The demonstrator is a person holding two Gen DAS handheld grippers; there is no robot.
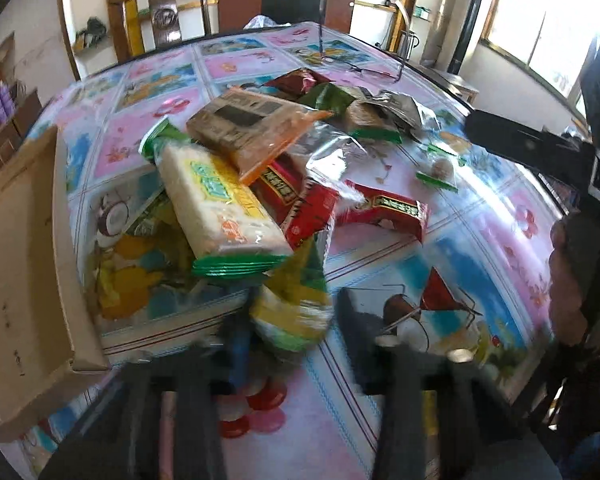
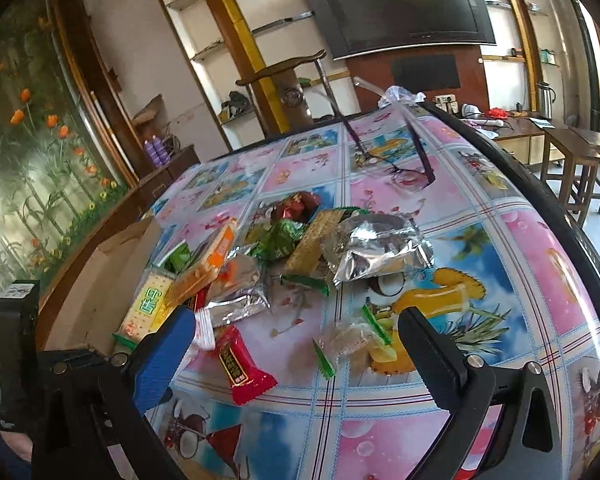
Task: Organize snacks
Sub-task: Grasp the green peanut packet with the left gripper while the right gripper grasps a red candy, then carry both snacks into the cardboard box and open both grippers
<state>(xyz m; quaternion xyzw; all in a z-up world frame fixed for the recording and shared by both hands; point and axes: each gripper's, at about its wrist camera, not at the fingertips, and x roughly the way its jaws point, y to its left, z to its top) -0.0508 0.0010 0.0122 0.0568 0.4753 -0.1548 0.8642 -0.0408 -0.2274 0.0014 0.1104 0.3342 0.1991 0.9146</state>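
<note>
Many snacks: a loose heap of packets lies on the surface [image 2: 500, 240], which wears a bright cloth of pink and blue squares with fruit and drink pictures.
Yellow-green packet [image 1: 296, 304]: blurred, sitting between the left gripper's fingers at the near edge of the heap; whether the pads touch it cannot be told.
Cracker pack [image 1: 224, 208]: pale, green-ended, tilted on top of the heap just beyond the yellow-green packet.
Orange-trimmed pack [image 1: 256, 128]: resting across the cracker pack's far end.
Red packets: one [image 1: 384, 210] flat on the cloth to the right of the heap, another [image 1: 300, 196] wedged under the cracker pack.
Silver foil bag [image 2: 380, 248]: crumpled, on the far right side of the heap, beside a green wrapper [image 2: 284, 236].
Small clear packet [image 2: 352, 340]: green-ended, lying apart from the heap, between the right gripper's fingers but beyond their tips.
Left gripper [image 1: 292, 332]: jaws spread about the yellow-green packet; the picture is smeared.
Right gripper [image 2: 296, 344]: jaws wide apart, holding nothing, above the cloth near the red packet.
Cardboard box [image 1: 24, 280]: open, at the left edge of the surface, just beside the heap.
Spectacles [image 2: 396, 160]: on the far part of the cloth, well apart from the snacks.
</note>
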